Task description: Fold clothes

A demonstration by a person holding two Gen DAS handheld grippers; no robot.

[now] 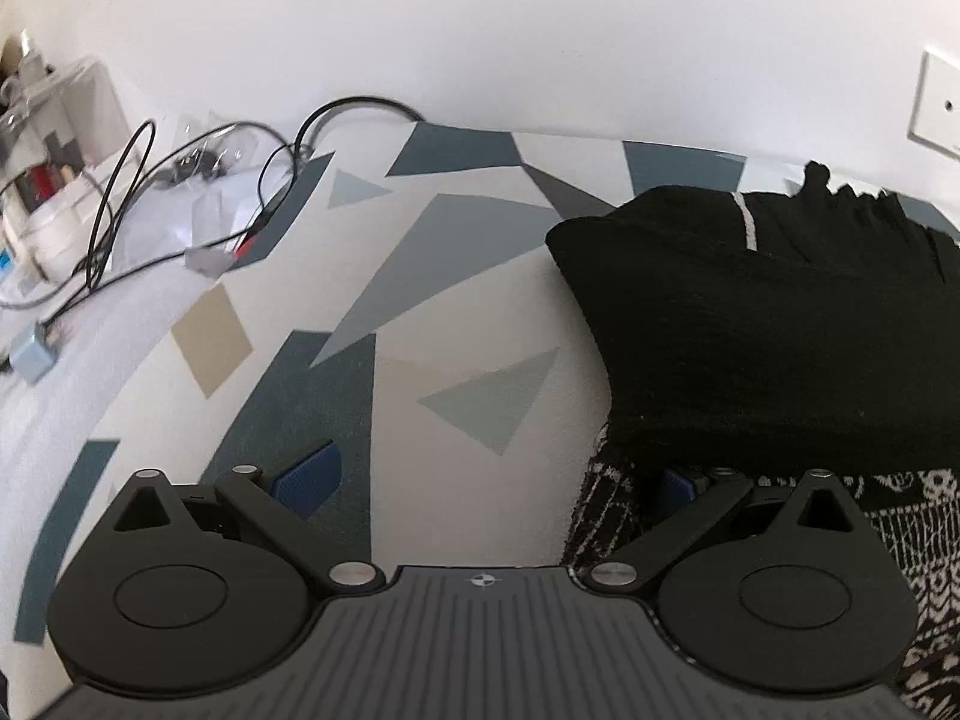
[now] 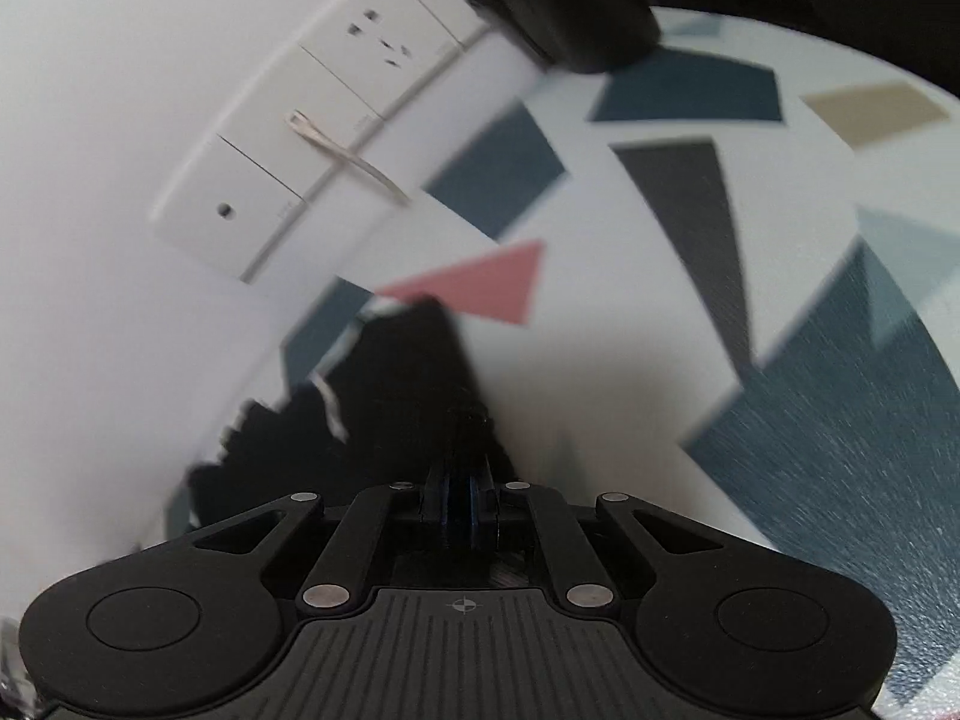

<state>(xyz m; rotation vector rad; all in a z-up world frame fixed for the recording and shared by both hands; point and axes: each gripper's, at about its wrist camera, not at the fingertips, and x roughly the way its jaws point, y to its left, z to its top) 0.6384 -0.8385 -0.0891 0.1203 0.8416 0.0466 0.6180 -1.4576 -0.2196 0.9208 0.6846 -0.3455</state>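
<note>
A black knitted garment (image 1: 768, 324) lies on the patterned sheet (image 1: 456, 276) at the right of the left wrist view, over a black-and-white patterned cloth (image 1: 618, 510). My left gripper (image 1: 492, 480) stands open just above the sheet, its right blue pad (image 1: 678, 483) at the edge of both cloths, its left pad (image 1: 306, 474) over bare sheet. In the blurred right wrist view my right gripper (image 2: 462, 504) is shut on a fold of the black garment (image 2: 396, 396), which runs up and away from the pads toward the wall.
Black cables (image 1: 198, 180), white boxes (image 1: 66, 120) and a small grey block (image 1: 33, 354) crowd the far left. A white wall socket panel (image 2: 312, 120) sits close ahead of the right gripper. A dark blurred object (image 2: 558, 6) hangs at the top.
</note>
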